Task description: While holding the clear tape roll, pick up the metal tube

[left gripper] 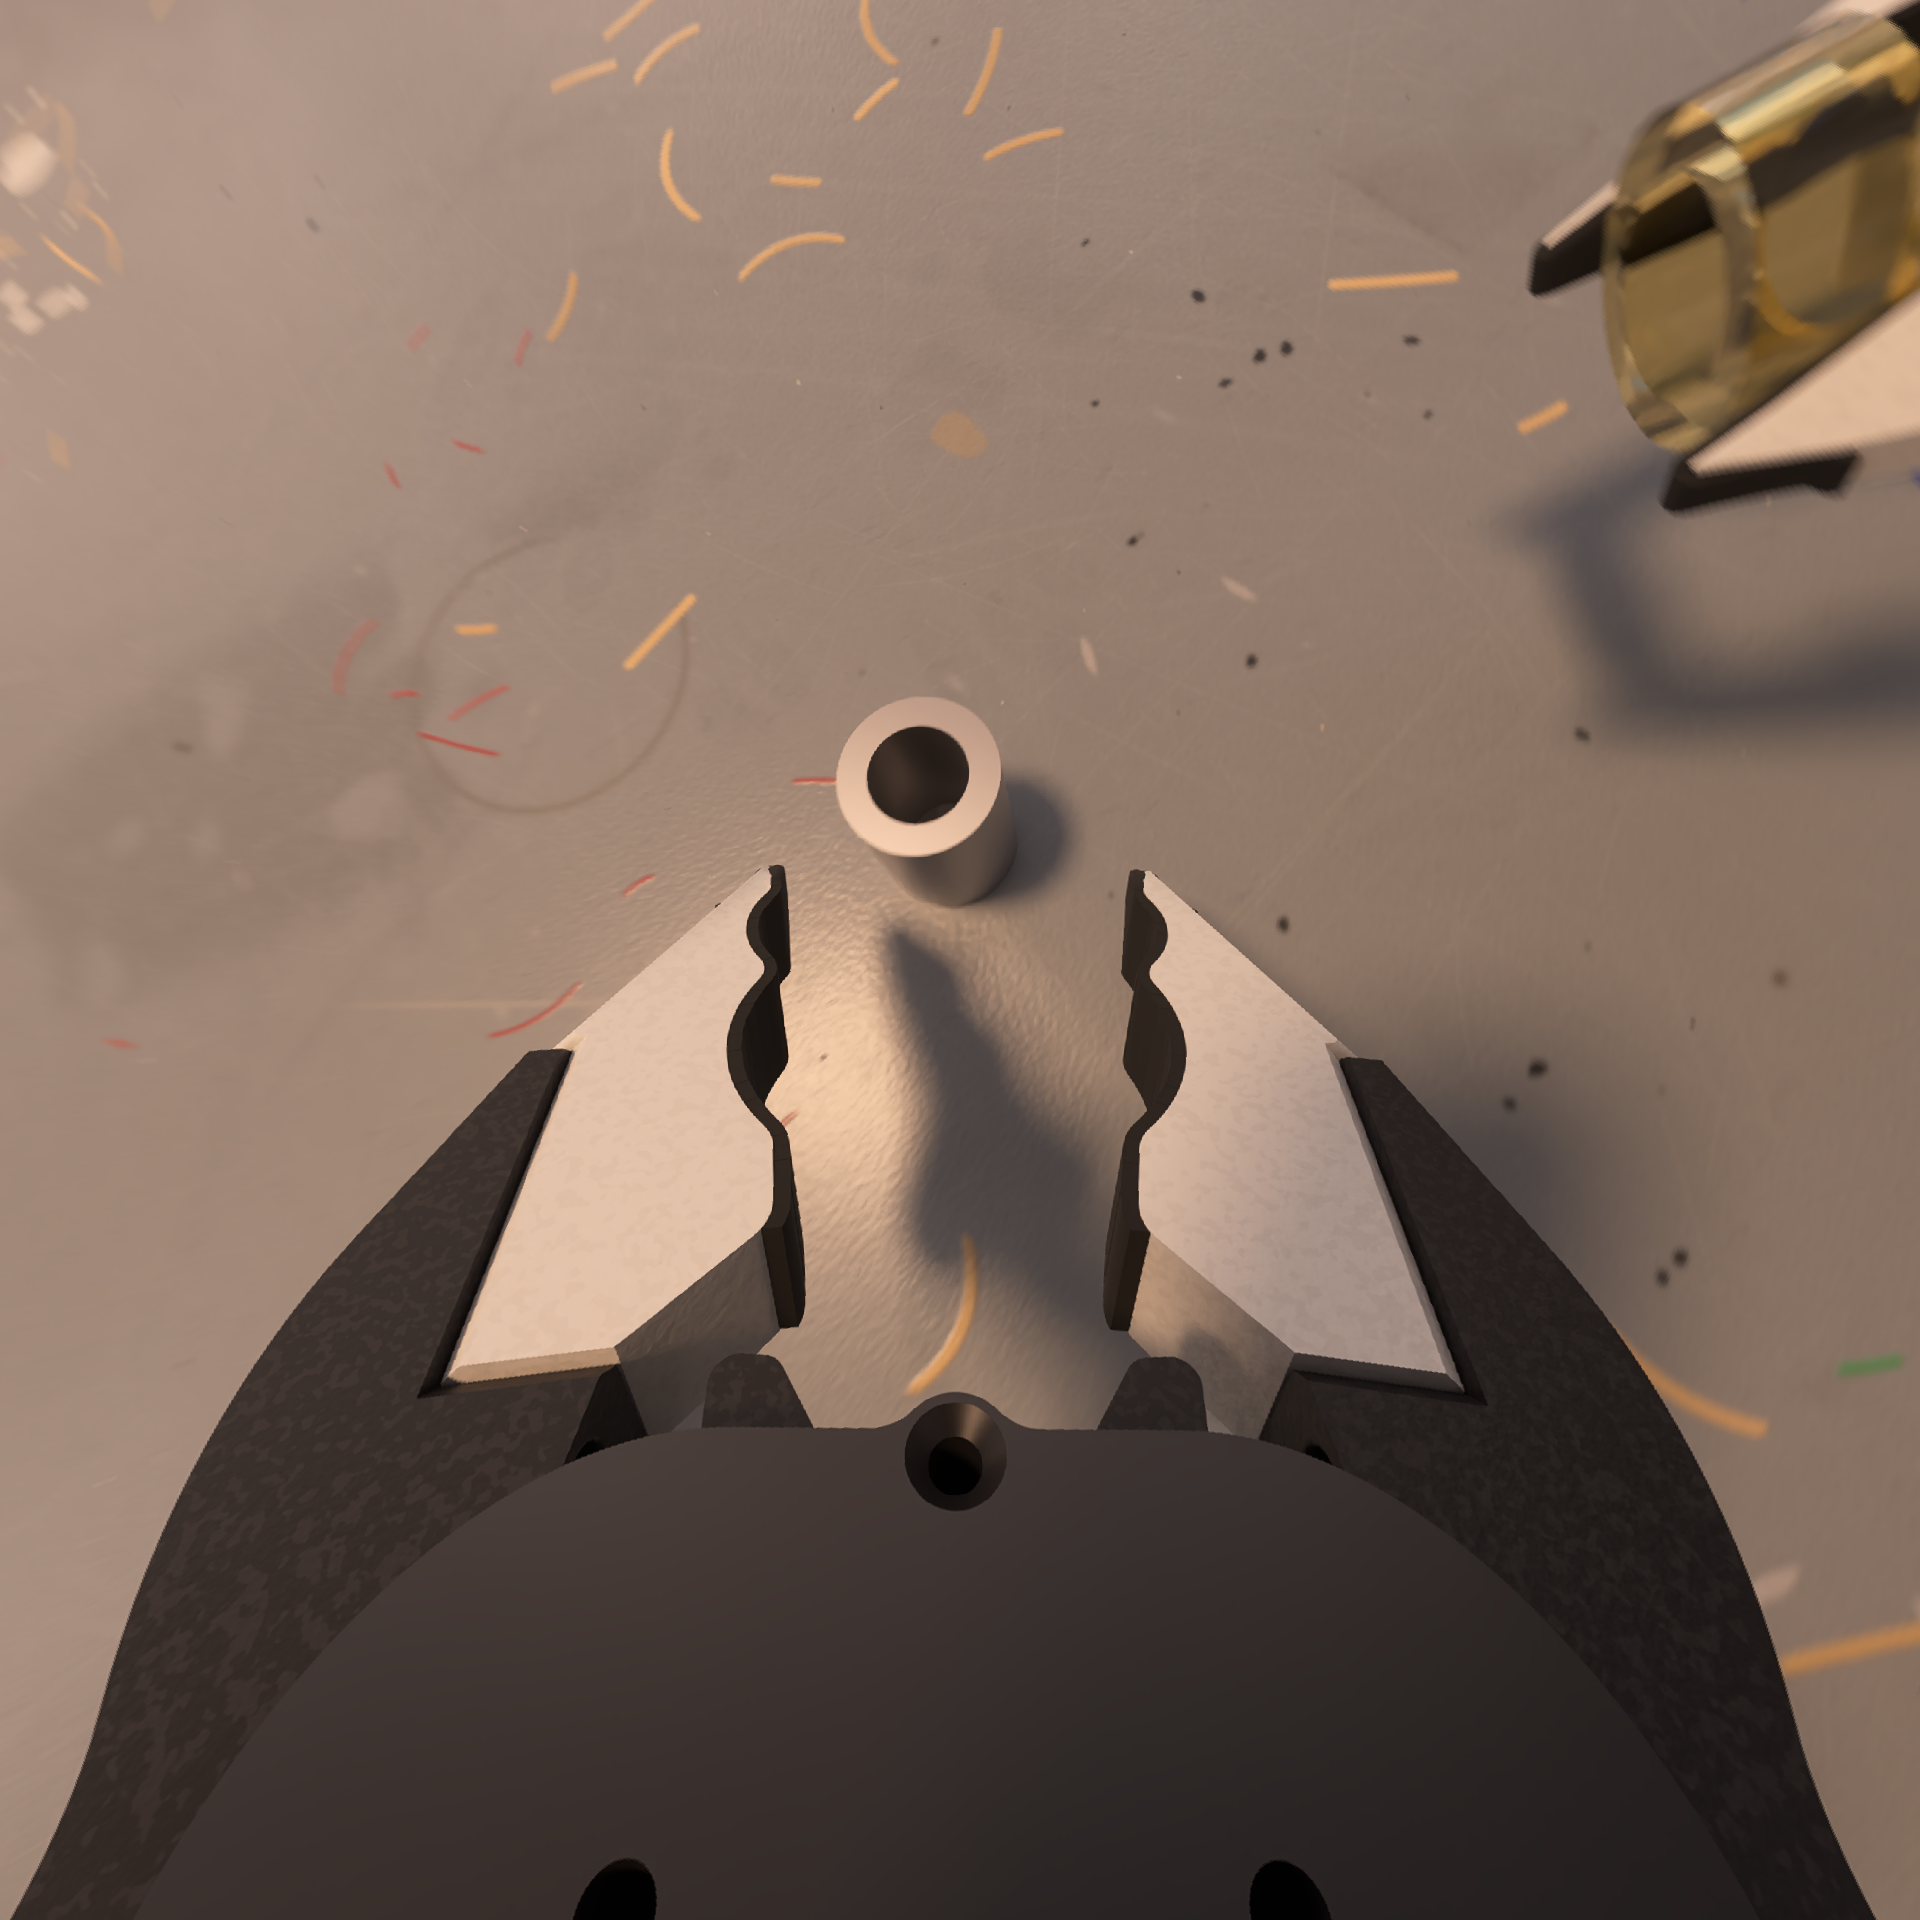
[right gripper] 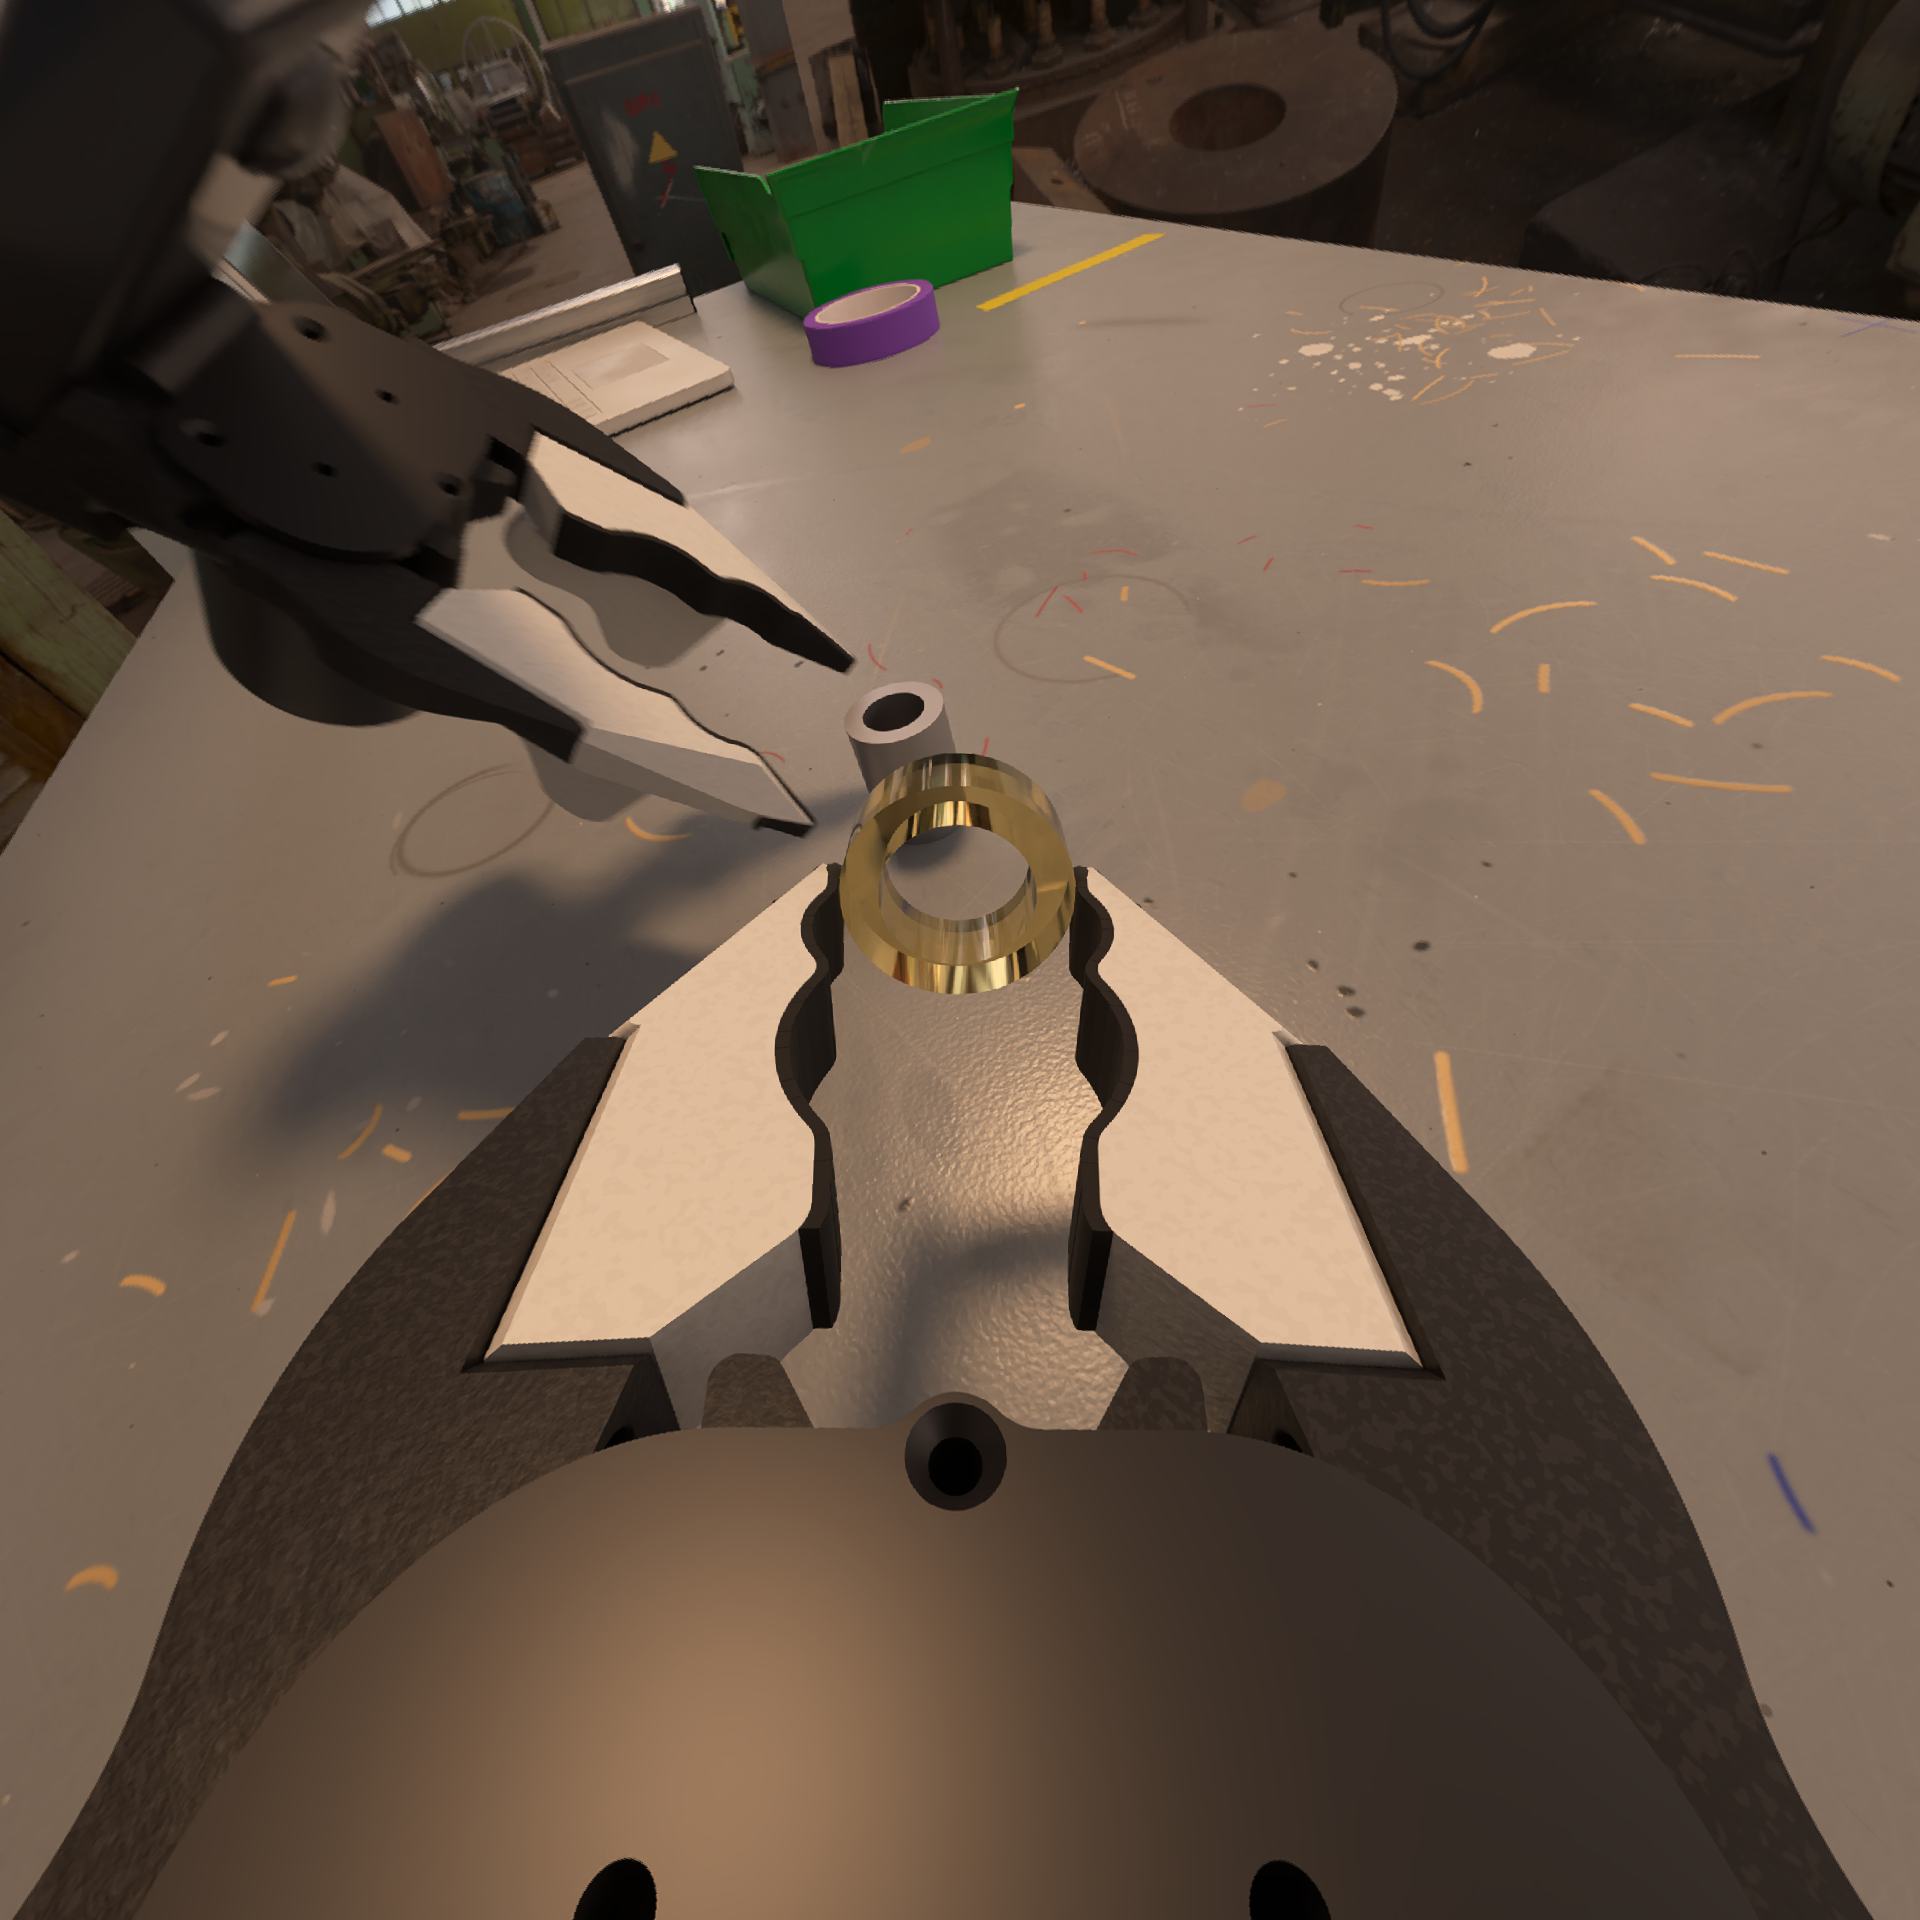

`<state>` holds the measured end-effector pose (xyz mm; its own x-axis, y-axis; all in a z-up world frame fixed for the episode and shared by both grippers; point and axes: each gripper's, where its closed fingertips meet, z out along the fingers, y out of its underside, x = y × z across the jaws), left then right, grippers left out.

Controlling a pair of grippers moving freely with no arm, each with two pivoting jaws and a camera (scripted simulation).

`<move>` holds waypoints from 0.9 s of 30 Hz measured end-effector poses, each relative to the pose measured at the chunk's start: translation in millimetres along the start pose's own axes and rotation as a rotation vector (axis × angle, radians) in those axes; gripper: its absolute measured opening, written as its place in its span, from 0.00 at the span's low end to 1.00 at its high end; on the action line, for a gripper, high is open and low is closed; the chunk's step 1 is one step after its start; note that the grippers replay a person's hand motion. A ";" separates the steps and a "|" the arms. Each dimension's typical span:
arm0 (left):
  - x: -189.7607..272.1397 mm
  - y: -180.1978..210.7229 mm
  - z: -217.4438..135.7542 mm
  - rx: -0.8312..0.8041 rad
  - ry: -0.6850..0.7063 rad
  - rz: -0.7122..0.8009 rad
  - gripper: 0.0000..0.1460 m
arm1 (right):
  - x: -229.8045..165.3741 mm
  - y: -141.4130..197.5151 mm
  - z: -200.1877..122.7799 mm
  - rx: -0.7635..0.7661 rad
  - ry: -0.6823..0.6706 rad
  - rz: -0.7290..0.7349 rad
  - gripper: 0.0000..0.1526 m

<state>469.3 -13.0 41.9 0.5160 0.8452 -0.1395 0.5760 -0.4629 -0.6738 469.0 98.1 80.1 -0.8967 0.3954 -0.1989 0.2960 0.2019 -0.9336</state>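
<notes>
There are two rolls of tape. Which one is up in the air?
The clear tape roll, yellowish and see-through, is up in the air, pinched in the right gripper. The purple tape roll lies flat on the table by the green box.

Matt metal tube (left gripper: 925, 805); glossy clear tape roll (right gripper: 956, 883).

A pale grey metal tube (left gripper: 923, 805) with a dark bore, centre frame, on a grey table (left gripper: 1351, 727) flecked with orange and red streaks and black specks. Upper right, a translucent amber-gold clear tape roll (left gripper: 1725, 270). The left gripper (left gripper: 956, 894) has white fingers (left gripper: 644, 1143), dark inner pads and speckled black housing. In the right wrist view, upper centre: a purple tape roll (right gripper: 871, 322), a green box (right gripper: 883, 197), a yellow stripe (right gripper: 1070, 270).
</notes>
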 end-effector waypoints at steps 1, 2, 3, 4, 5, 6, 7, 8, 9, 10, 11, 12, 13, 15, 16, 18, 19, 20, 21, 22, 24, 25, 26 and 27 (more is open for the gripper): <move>0.9 0.0 8.1 0.000 0.016 -0.039 0.44 | -0.1 0.3 0.3 -0.004 -0.001 0.000 0.28; -0.4 -0.1 14.5 0.000 0.014 -0.058 0.44 | -0.1 0.4 0.4 -0.006 -0.001 0.000 0.28; -2.8 -0.9 18.9 0.003 -0.001 -0.062 0.45 | -0.2 0.3 0.3 -0.005 -0.002 0.000 0.28; -5.1 -2.5 21.5 0.013 -0.013 -0.055 0.45 | -0.2 0.1 0.1 -0.003 -0.002 -0.001 0.28; -7.4 -3.7 23.2 0.022 -0.023 -0.043 0.45 | -0.3 0.0 -0.1 -0.001 -0.002 -0.001 0.28; -9.9 -4.0 25.0 0.023 -0.036 -0.029 0.44 | -0.3 -0.1 -0.3 0.001 -0.003 0.000 0.28; -10.5 -4.0 27.1 0.020 -0.041 -0.015 0.42 | -0.2 -0.2 -0.4 0.001 -0.004 0.001 0.28; -9.1 -3.9 29.1 0.020 -0.031 -0.003 0.38 | -0.2 -0.2 -0.5 0.001 -0.004 0.003 0.28; -7.5 -3.8 30.4 0.024 -0.022 0.007 0.31 | -0.1 -0.3 -0.6 0.002 -0.005 0.005 0.28; -6.6 -4.0 30.4 0.028 -0.019 0.016 0.26 | 0.2 -0.4 -0.7 0.003 -0.005 0.007 0.28; -5.6 -3.9 28.7 0.024 -0.015 0.026 0.25 | 0.4 -0.5 -0.7 0.004 -0.006 0.010 0.28; -3.8 -2.8 25.6 0.012 -0.010 0.032 0.25 | 0.6 -0.5 -0.8 0.004 -0.006 0.013 0.28; -2.2 -1.7 20.0 -0.002 0.000 0.040 0.24 | 0.8 -0.6 -0.9 0.005 -0.007 0.016 0.28; -4.6 -2.9 2.1 -0.026 0.004 0.051 0.24 | 1.0 -0.7 -0.9 0.006 -0.009 0.020 0.28; -7.7 -4.4 -8.9 -0.045 0.017 0.050 0.24 | 1.0 -0.6 -0.9 0.005 -0.010 0.021 0.28; -19.6 -8.5 -28.0 -0.107 0.048 0.023 0.24 | 1.0 -0.3 -0.6 0.002 -0.012 0.022 0.28; -26.4 -8.4 -34.5 -0.163 0.077 0.005 0.24 | 0.8 -0.3 -0.5 0.001 -0.012 0.021 0.28; -33.7 -6.8 -37.7 -0.242 0.109 -0.014 0.24 | 0.7 -0.2 -0.4 0.001 -0.012 0.020 0.28; -43.0 -6.3 -37.3 -0.314 0.124 -0.037 0.24 | 0.6 0.1 -0.1 -0.002 -0.012 0.018 0.28; -51.6 -6.1 -33.8 -0.373 0.138 -0.061 0.24 | 0.5 0.3 0.2 -0.005 -0.012 0.017 0.28; -60.9 -3.4 -22.7 -0.506 0.211 -0.140 0.24 | 0.3 0.4 0.9 -0.008 -0.014 0.019 0.28; -62.9 -3.6 -16.4 -0.565 0.260 -0.196 0.24 | 0.3 0.5 1.1 -0.009 -0.015 0.020 0.28; -65.2 -4.7 -10.7 -0.611 0.297 -0.247 0.24 | 0.2 0.4 1.1 -0.008 -0.016 0.020 0.28; -68.1 -6.2 -5.9 -0.649 0.318 -0.287 0.24 | 0.2 0.1 0.8 -0.005 -0.015 0.020 0.28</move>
<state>434.3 -69.3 59.8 0.3914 0.8835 0.2574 0.9197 -0.3846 -0.0784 468.5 97.5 79.8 -0.8957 0.3855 -0.2217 0.3151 0.1984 -0.9281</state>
